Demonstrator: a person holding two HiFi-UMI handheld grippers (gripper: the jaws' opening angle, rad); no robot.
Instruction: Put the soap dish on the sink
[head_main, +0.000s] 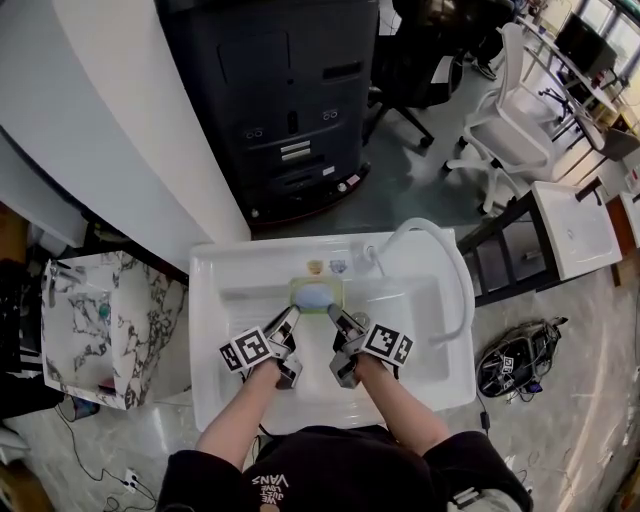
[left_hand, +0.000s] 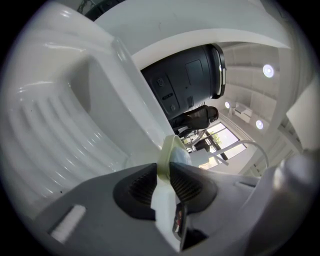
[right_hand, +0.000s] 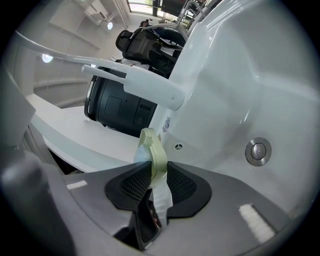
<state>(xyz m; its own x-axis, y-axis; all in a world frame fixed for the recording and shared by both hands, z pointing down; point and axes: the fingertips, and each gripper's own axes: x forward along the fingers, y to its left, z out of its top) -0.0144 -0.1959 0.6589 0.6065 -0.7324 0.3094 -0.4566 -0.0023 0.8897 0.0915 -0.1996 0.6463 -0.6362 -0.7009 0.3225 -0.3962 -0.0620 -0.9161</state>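
Observation:
A pale green soap dish (head_main: 316, 295) with a blue soap in it hangs just above the back of the white sink (head_main: 228, 262), over the basin. My left gripper (head_main: 292, 316) is shut on the dish's left rim and my right gripper (head_main: 334, 319) on its right rim. In the left gripper view the dark pads pinch the green rim (left_hand: 169, 151) edge-on, with the gripper (left_hand: 165, 172) shut. The right gripper view shows the same: the rim (right_hand: 153, 148) clamped in that gripper (right_hand: 159, 175). The basin drain (right_hand: 258, 150) lies to the right.
A white faucet with a curved hose (head_main: 443, 250) stands at the sink's back right. A marbled box (head_main: 85, 325) sits to the left, a black machine (head_main: 290, 100) behind. White office chair (head_main: 510, 120), a second sink (head_main: 575, 225) and a bag (head_main: 515, 362) are to the right.

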